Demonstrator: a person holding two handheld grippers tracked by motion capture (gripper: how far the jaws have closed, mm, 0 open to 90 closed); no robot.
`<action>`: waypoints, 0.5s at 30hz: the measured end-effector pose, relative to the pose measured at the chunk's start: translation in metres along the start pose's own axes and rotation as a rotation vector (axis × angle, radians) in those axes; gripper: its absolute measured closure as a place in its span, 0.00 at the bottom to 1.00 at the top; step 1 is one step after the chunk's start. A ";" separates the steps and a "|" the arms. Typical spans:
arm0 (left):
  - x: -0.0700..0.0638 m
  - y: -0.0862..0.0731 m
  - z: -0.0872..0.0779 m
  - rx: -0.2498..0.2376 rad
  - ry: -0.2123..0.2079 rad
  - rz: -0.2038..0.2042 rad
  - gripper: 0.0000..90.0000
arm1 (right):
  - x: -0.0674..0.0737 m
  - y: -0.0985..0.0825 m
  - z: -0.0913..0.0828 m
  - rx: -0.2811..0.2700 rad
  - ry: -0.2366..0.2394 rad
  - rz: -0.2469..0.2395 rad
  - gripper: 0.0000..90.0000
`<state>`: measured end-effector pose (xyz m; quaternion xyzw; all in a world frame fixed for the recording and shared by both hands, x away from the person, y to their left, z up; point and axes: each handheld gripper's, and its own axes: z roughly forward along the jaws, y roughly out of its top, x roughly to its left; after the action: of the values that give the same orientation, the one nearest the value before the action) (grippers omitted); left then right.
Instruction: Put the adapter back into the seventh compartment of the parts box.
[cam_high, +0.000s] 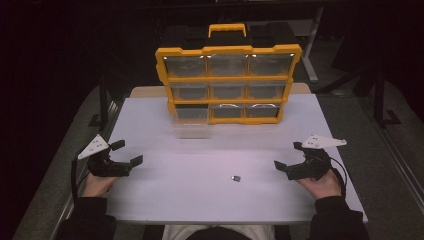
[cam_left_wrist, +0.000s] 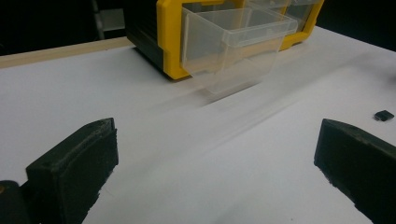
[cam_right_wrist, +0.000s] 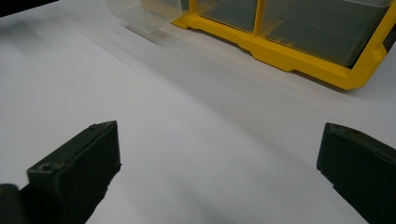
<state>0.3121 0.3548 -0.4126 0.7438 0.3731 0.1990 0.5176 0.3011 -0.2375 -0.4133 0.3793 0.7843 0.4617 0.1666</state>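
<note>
The yellow organizer (cam_high: 227, 82) stands upright at the far side of the white table (cam_high: 165, 200). Its bottom-left clear drawer (cam_high: 191, 120) is pulled out and looks empty. A small dark part (cam_high: 235, 178) lies on the table, well in front of the organizer, nearer the right gripper (cam_high: 289, 156). Both this gripper and the left gripper (cam_high: 127, 152) are wide open and hold nothing. I judge the part is not yet picked up; putting it into the drawer remains.

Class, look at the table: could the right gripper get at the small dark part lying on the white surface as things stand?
Probably yes. The right gripper stands open, and only bare white table lies between it and the small dark part.
</note>
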 end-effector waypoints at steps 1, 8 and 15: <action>0.000 0.000 0.000 0.003 0.002 0.002 0.00 | 0.000 0.000 0.000 0.001 -0.001 0.000 0.00; 0.001 -0.001 -0.001 -0.002 0.004 -0.001 0.00 | 0.000 0.000 0.000 0.001 0.003 0.001 0.00; 0.001 -0.001 -0.001 -0.001 0.003 0.004 0.00 | 0.001 0.001 0.000 0.008 0.008 -0.007 0.00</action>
<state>0.3121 0.3560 -0.4132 0.7439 0.3723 0.2012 0.5172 0.3007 -0.2361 -0.4126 0.3753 0.7881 0.4596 0.1636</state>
